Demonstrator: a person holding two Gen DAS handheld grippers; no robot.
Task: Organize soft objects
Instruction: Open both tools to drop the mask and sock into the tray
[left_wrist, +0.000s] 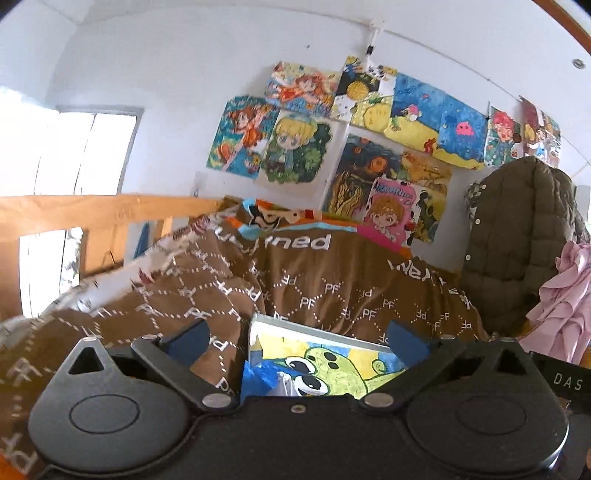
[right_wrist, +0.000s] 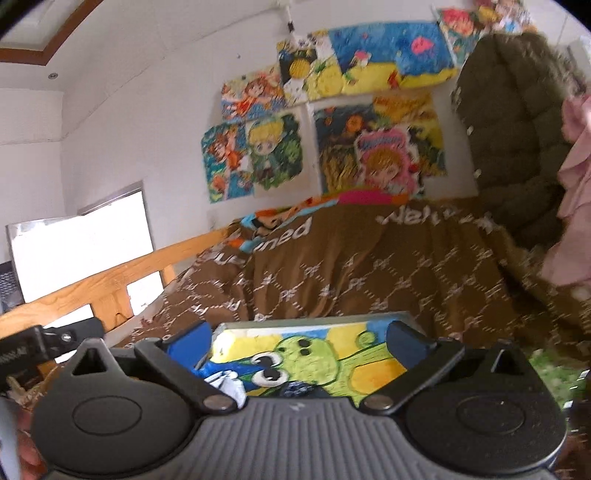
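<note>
A brown blanket with a white "PF" lattice lies heaped over the bed, and the right wrist view shows it too. A colourful cartoon cloth pokes out from under its far edge. My left gripper is open above the near edge of the blanket, with nothing between its blue pads. My right gripper is open as well and holds nothing. Below both grippers lies a painted canvas of a green creature. An olive puffer jacket hangs at the right.
A wooden bed rail runs along the left side, with a bright window behind it. A pink garment hangs beside the jacket. Several paintings cover the back wall.
</note>
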